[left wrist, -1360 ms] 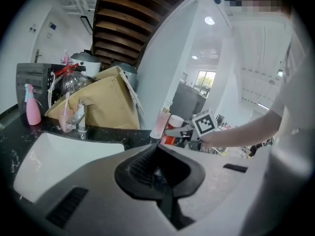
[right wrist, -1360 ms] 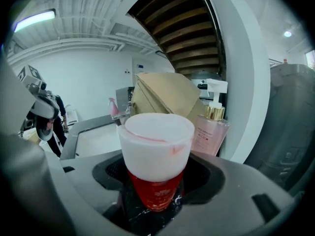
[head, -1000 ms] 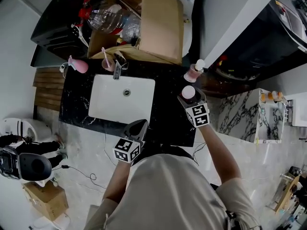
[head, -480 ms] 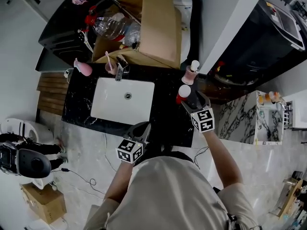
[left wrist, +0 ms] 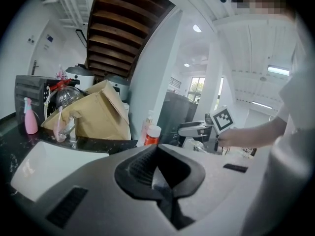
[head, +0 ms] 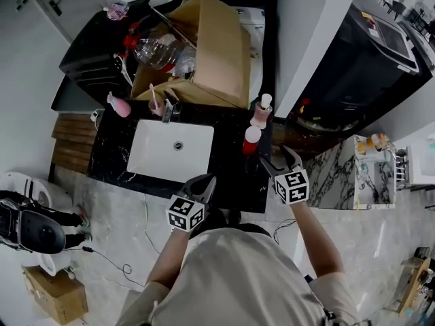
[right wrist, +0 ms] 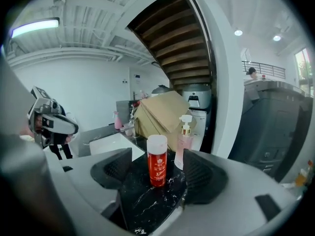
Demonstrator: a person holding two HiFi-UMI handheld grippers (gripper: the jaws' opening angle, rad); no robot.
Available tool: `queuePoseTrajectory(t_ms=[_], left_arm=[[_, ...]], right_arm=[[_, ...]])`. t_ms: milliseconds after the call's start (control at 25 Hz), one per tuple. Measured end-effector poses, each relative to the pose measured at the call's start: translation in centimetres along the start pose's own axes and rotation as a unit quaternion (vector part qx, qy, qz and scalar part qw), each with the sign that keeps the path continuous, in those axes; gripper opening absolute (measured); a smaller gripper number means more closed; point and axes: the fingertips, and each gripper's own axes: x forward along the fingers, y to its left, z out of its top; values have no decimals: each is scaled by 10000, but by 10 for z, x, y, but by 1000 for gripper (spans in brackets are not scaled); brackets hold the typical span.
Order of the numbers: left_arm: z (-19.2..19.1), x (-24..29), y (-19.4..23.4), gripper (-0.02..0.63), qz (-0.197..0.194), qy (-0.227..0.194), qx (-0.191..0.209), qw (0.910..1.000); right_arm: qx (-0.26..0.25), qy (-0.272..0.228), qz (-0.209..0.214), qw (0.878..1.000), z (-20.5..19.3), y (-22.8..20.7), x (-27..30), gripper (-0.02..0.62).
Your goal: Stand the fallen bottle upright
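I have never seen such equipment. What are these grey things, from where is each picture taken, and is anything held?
A person holds a two-jaw gripper in each hand; each carries a camera. One picture looks down from the person's head, the others look along each gripper's jaws. On the black counter are a white sink, a pink pump bottle and an upright red bottle. The left gripper is shut, empty; the right gripper is open, holding nothing.

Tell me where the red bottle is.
Head view: the red bottle stands upright on the black counter, right of the sink, beside the pink pump bottle.
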Motion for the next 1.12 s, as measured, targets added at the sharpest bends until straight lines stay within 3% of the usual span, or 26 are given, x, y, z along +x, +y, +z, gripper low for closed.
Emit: queuePoseTrajectory(t_ms=[560,1000,1120], left_arm=[[24,-9,-16,8,-129,-175,207,9995],[48,-17,-13,8,-597,-266,377,9971],[54,-22,-9,8,-694,-276,458,9962]], right_arm=[[295,-36,-92,9995,2,18,-60,318],[367,-205,-529,9977,22,37,-90,226],[169,-243,-681,9972,31,47,-98,153]])
